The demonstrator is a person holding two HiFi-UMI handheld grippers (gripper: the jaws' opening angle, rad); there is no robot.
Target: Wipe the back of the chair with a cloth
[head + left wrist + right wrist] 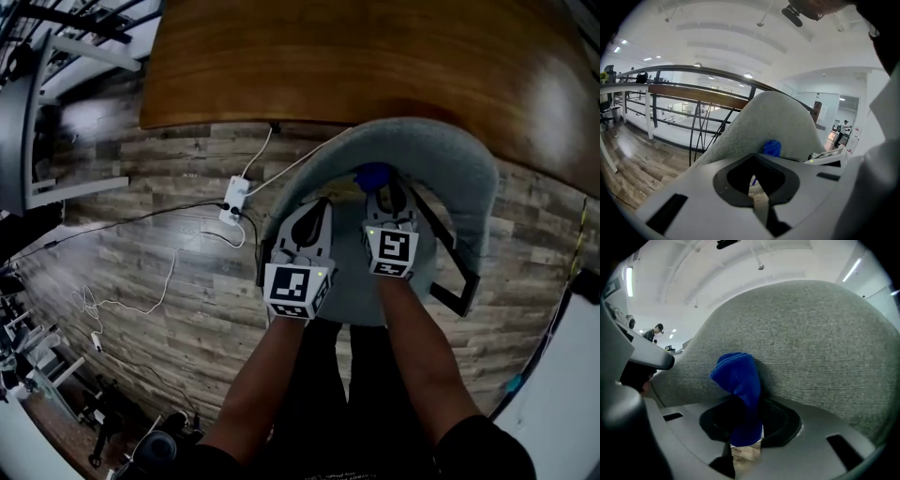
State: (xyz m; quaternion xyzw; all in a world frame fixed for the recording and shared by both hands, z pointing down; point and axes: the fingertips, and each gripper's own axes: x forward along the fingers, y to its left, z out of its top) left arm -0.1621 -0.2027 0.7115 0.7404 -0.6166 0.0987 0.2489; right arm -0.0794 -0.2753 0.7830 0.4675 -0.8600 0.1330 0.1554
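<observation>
A grey fabric chair stands below me, its curved back filling the right gripper view. My right gripper is shut on a blue cloth, whose bunched free end presses against the inner face of the backrest. The left gripper hovers over the chair's left edge, just left of the right one, with its jaws closed and nothing between them. In the left gripper view the chair back rises ahead with the blue cloth showing against it.
A brown wooden table runs behind the chair. A white power strip and cables lie on the wood-plank floor at the left. Black chair armrest is at the right. Metal railing stands beyond the chair.
</observation>
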